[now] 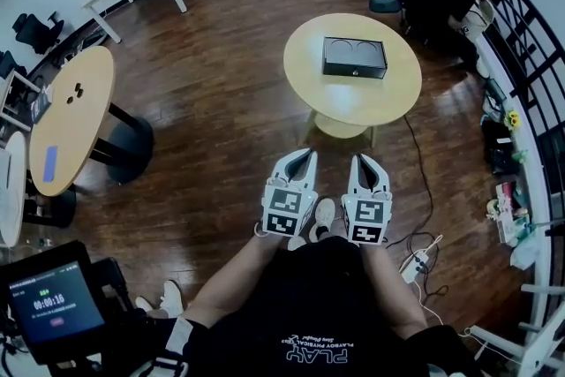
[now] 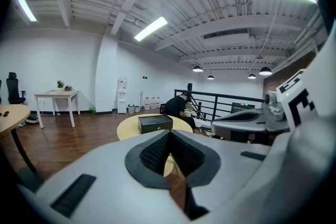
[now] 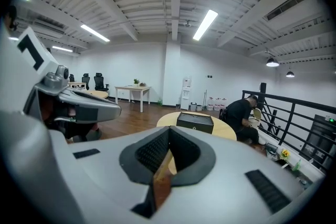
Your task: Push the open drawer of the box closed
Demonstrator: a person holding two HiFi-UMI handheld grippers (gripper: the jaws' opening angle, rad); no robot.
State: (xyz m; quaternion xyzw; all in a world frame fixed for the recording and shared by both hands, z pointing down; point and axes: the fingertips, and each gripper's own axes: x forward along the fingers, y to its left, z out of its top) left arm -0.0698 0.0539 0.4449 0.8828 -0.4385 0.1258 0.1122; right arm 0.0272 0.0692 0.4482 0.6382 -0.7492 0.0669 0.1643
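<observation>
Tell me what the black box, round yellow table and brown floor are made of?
The black rectangular box looks like metal or plastic; its dull sheen fits both. The round pale-yellow table seems smooth matte wood or laminate. The brown floor looks like glossy planks, with seams and reflections.

Open-plan office: wooden floor (image 1: 221, 93), round tables (image 1: 311, 66), black swivel chairs (image 1: 35, 31) (water dispenser (image 3: 187, 94) by the far wall)

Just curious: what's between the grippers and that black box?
Head view: only wood floor and the round table's near edge before the box.
</observation>
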